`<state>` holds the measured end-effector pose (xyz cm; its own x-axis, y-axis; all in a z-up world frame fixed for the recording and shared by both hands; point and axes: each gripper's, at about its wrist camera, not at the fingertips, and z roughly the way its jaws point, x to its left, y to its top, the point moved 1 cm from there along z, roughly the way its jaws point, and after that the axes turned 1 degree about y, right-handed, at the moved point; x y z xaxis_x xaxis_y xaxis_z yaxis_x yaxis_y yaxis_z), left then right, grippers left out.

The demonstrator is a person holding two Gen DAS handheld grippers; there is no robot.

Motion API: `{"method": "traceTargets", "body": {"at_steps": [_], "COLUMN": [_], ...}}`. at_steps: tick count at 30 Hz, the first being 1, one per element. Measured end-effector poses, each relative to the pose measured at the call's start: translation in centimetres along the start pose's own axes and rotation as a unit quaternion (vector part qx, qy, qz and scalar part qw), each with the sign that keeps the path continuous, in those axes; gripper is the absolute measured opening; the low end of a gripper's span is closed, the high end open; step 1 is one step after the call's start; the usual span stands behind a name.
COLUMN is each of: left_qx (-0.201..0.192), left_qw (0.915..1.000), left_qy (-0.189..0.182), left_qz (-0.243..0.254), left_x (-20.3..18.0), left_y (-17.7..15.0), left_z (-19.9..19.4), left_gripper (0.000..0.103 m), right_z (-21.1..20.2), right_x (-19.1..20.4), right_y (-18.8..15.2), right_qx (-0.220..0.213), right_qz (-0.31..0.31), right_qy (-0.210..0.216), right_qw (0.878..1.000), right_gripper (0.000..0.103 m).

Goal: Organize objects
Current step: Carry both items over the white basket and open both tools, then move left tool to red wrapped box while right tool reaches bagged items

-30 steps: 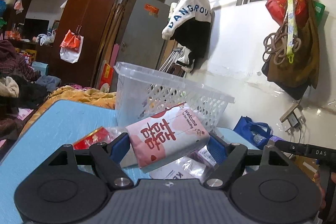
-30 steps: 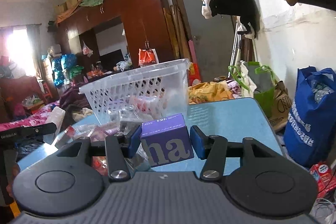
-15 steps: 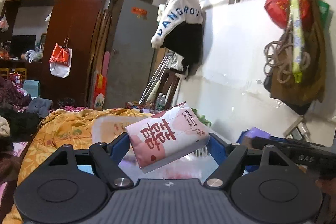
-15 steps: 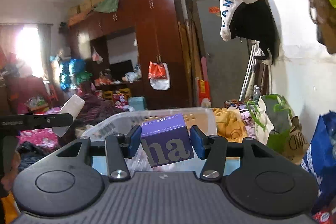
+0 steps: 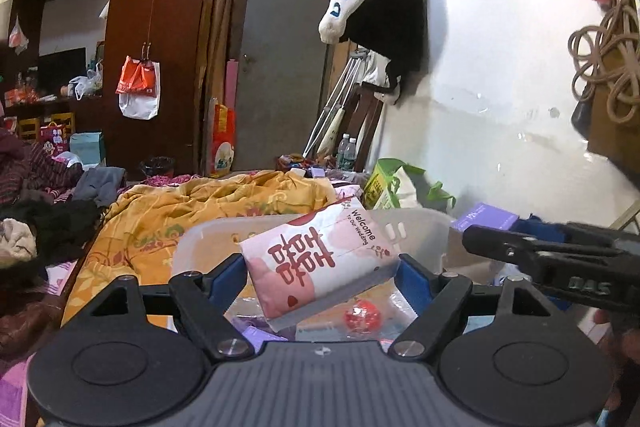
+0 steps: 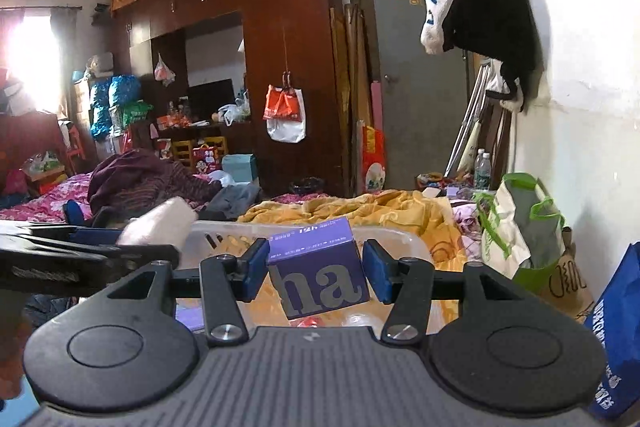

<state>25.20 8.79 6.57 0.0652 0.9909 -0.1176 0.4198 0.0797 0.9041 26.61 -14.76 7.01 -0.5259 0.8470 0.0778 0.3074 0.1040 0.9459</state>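
Observation:
My left gripper (image 5: 322,277) is shut on a pink and white tissue pack (image 5: 320,267) printed with red characters and holds it above the clear plastic basket (image 5: 416,221). My right gripper (image 6: 316,269) is shut on a purple box (image 6: 320,273) with "ha" on its face, also above the basket (image 6: 394,239). The right gripper and its purple box (image 5: 482,217) show at the right of the left wrist view. The left gripper with the tissue pack (image 6: 160,221) shows at the left of the right wrist view. Several small packets (image 5: 362,313) lie inside the basket.
A yellow blanket (image 5: 208,205) lies beyond the basket. A green and white bag (image 6: 520,223) and a blue bag (image 6: 618,327) stand by the wall on the right. A dark wardrobe (image 6: 272,67) and a grey door (image 6: 416,79) are at the back.
Both grippers have risen from table level with their loads and now hang over the basket's open top. The table top has dropped out of view.

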Motion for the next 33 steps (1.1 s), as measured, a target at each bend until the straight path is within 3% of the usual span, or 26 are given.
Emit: {"method": "traceTargets", "body": {"at_steps": [2, 3, 6, 8, 14, 19, 22, 24, 28, 33], "left_qx": [0.017, 0.014, 0.003, 0.004, 0.032, -0.014, -0.044, -0.031, -0.010, 0.000], "left_qw": [0.9998, 0.9999, 0.9999, 0.9998, 0.9993, 0.9998, 0.9989, 0.9994, 0.9979, 0.9966], "left_qy": [-0.001, -0.001, -0.004, -0.015, 0.012, 0.003, -0.013, -0.014, -0.041, -0.035], "left_qz": [-0.007, -0.010, -0.010, -0.012, 0.012, 0.011, 0.006, 0.000, -0.048, -0.074], "left_x": [0.5, 0.7, 1.4, 1.3, 0.3, 1.2, 2.4, 3.5, 6.5, 9.0], "left_y": [-0.5, -0.8, -1.6, -1.7, -1.1, -1.8, -4.5, -7.3, -12.4, -14.2], "left_z": [0.5, 0.3, -1.0, -1.2, 0.5, -2.9, -6.9, -8.6, -10.4, -10.4], "left_gripper": [0.083, 0.083, 0.084, 0.090, 0.096, 0.098, 0.103, 0.103, 0.103, 0.101], "right_z": [-0.9, -1.1, -3.1, -3.8, -4.0, -5.7, -7.7, -8.9, -10.8, -11.0], "right_x": [0.2, 0.2, -0.2, -0.2, 0.1, -0.9, -1.7, -1.9, -2.0, -0.8], "right_y": [-0.3, -0.1, -1.1, -1.7, -1.8, -2.7, -5.3, -8.1, -12.8, -14.2], "right_qx": [-0.011, -0.020, -0.032, -0.032, -0.022, -0.019, -0.001, 0.035, 0.054, 0.059], "right_qz": [-0.005, -0.007, 0.021, 0.030, 0.022, 0.031, 0.048, 0.059, 0.075, 0.054], "right_qy": [-0.006, -0.006, 0.019, 0.034, 0.034, 0.047, 0.055, 0.066, 0.092, 0.093], "right_qw": [1.000, 1.000, 0.999, 0.998, 0.999, 0.998, 0.997, 0.995, 0.991, 0.992], "right_gripper": [0.099, 0.102, 0.102, 0.103, 0.103, 0.103, 0.103, 0.103, 0.103, 0.101]}}
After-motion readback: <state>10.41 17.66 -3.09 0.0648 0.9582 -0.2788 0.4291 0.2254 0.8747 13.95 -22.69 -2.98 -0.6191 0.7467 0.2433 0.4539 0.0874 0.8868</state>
